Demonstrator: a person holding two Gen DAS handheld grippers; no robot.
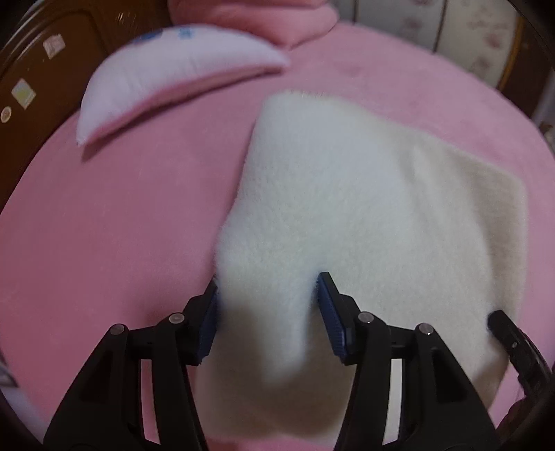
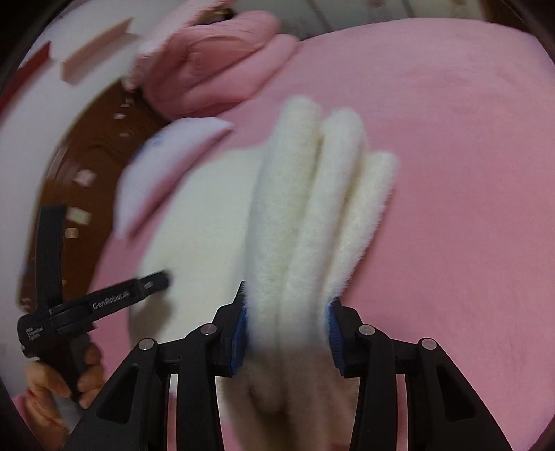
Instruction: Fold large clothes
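Where the pink bedcover (image 1: pixel 104 225) fills most of both views, a dark wooden headboard (image 1: pixel 31 69) with small stickers curves along the upper left, and a pale padded panel (image 1: pixel 433 24) shows at the top right of the left wrist view. The white fleece garment (image 1: pixel 347 208) lies folded at the centre of the bed, its thick layers stacked side by side in the right wrist view. A bunched pink blanket (image 2: pixel 215 62) sits at the top, with a lilac pillow (image 1: pixel 173 69) just below it at the upper left. The left gripper (image 1: pixel 267 288) pinches a fleece fold between its blue pads, and the right gripper (image 2: pixel 288 312) clamps the stacked layers.
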